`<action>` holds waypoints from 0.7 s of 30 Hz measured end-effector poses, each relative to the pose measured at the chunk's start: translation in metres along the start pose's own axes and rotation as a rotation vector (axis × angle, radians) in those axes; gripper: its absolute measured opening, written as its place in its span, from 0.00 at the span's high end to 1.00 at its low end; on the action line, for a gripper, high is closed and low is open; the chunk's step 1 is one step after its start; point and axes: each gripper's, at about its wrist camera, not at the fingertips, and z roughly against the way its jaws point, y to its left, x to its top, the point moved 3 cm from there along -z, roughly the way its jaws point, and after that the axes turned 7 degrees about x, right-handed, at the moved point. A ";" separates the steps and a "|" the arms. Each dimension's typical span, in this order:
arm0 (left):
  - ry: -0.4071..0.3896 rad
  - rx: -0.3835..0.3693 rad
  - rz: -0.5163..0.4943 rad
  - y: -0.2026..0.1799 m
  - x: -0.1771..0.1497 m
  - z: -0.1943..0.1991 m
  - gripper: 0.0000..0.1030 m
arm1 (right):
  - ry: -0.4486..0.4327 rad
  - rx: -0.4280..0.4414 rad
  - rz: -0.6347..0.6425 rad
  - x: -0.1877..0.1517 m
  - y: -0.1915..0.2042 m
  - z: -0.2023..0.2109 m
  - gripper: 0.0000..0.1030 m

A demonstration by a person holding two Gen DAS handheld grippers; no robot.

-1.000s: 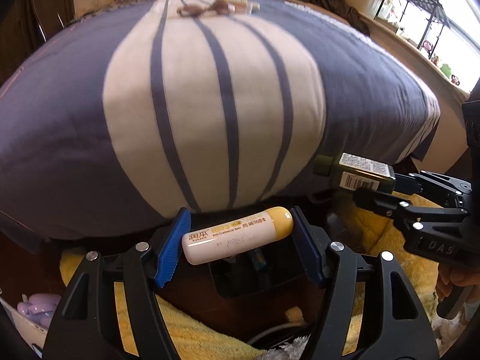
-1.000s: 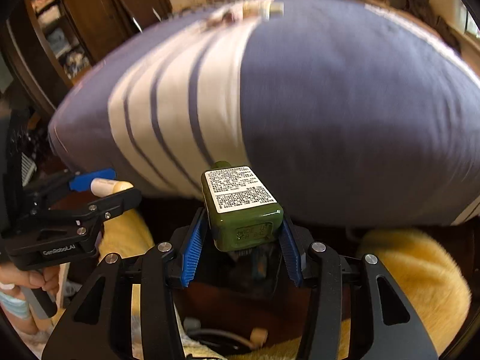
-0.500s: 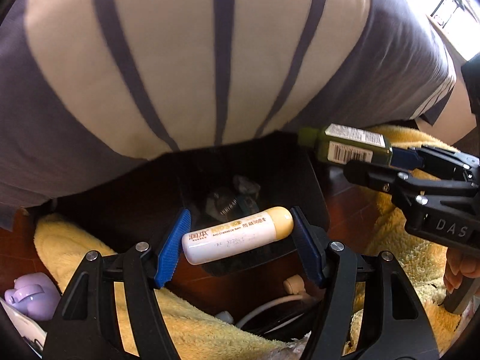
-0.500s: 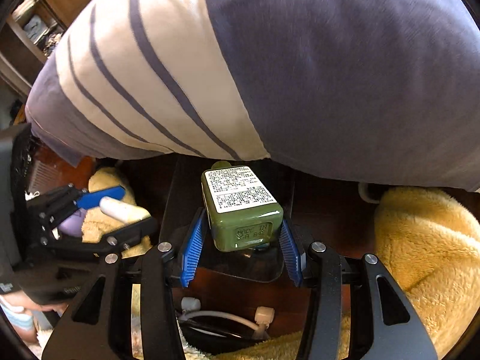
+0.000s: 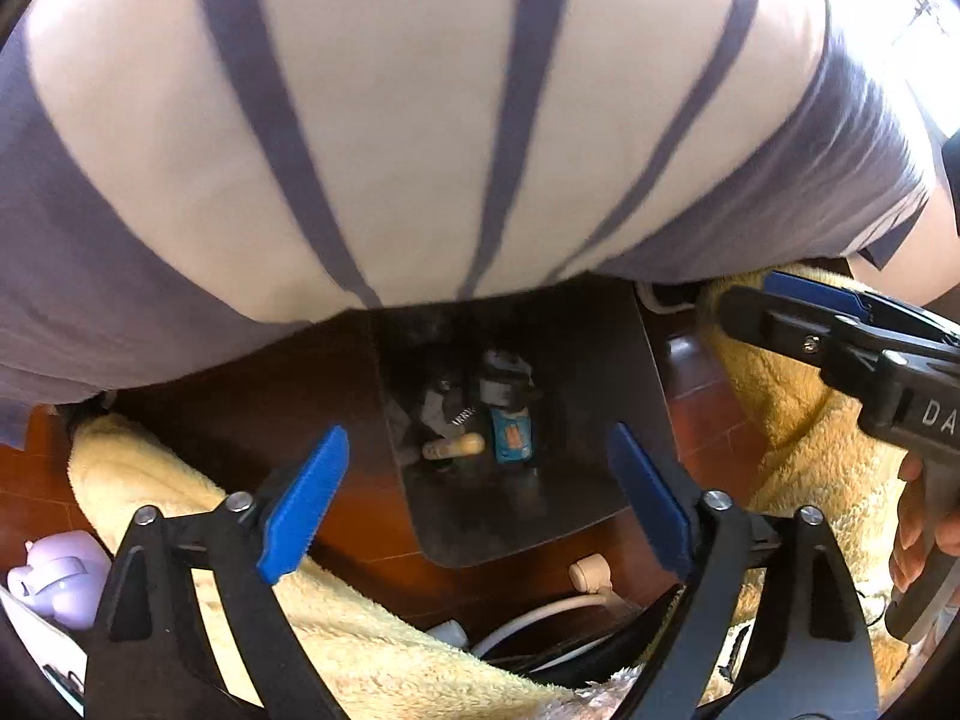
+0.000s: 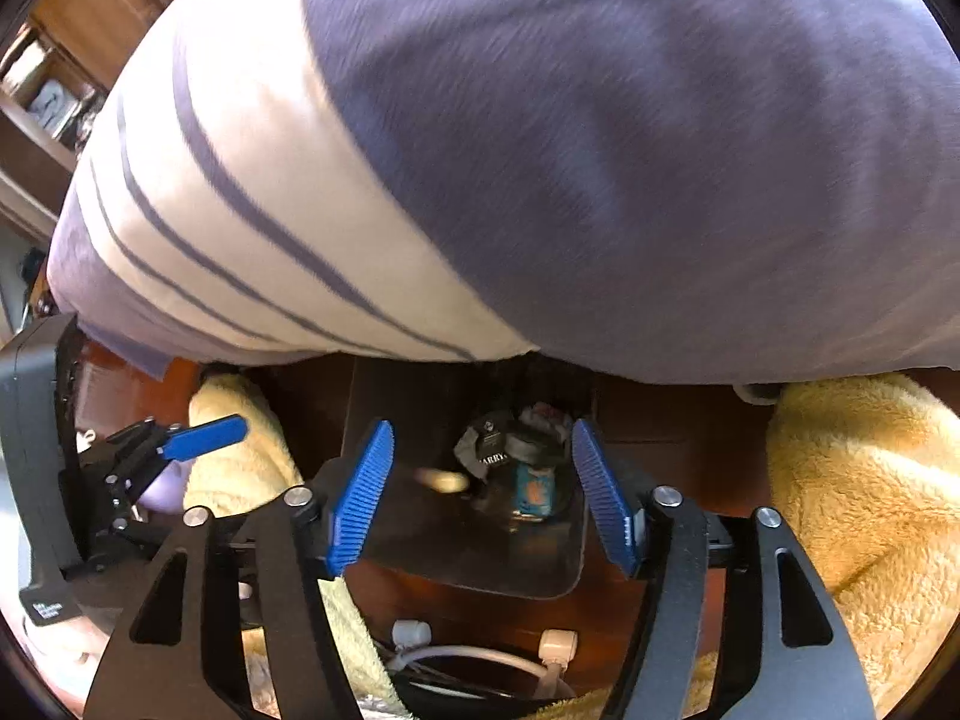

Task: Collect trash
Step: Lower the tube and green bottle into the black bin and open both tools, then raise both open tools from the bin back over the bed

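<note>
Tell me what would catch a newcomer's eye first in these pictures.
The striped bedding bulges across the whole upper view. Below its edge stands a dark bin on the red-brown floor, with a small tube and other trash inside. Both blue-padded grippers, left and right, hang open above it.

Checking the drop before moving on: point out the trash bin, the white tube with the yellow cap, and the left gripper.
trash bin (image 5: 606,360), left wrist view, inner right wall.
white tube (image 5: 453,447), left wrist view, mid-body.
left gripper (image 5: 477,501), left wrist view, between fingertips.
</note>
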 end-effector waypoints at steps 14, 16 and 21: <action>-0.306 0.054 0.018 0.025 0.035 0.126 0.08 | -0.283 -0.010 0.056 0.040 0.017 0.102 0.16; -0.345 0.066 0.023 0.029 0.042 0.139 0.08 | -0.327 -0.021 0.083 0.051 0.023 0.117 0.15; -0.413 0.094 0.061 0.051 0.071 0.164 0.08 | -0.390 -0.030 0.120 0.088 0.033 0.136 0.15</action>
